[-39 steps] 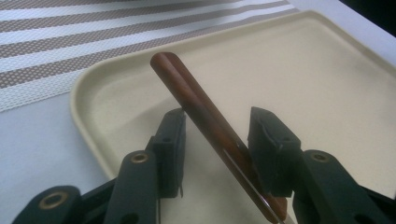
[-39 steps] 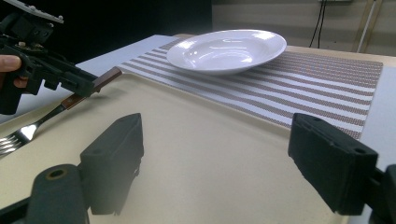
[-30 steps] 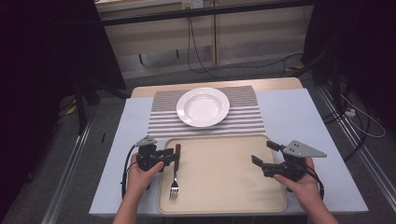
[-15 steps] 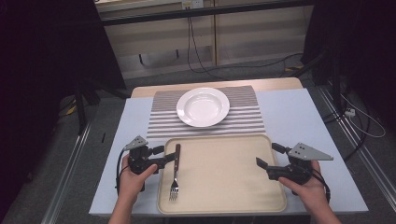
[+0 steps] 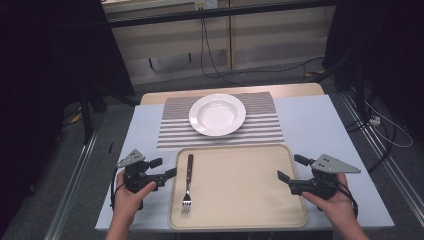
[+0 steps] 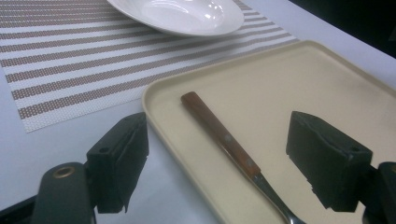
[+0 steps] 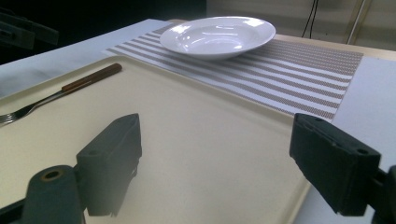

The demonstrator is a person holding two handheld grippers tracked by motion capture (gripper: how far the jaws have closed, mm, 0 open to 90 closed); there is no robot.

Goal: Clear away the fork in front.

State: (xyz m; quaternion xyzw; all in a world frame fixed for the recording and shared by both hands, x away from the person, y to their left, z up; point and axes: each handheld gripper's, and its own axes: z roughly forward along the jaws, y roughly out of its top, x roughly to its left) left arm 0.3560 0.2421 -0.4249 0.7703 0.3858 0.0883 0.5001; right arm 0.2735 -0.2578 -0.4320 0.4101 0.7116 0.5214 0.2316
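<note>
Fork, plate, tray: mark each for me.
fork (image 5: 188, 175), high view, handle near the neck.
plate (image 5: 217, 114), high view, centre of bowl.
tray (image 5: 240, 182), high view, bare floor.

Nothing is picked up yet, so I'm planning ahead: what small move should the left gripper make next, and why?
Probably ease the left gripper forward over the fork: its jaws stand open, empty, and the wooden handle lies between them on the tray.
</note>
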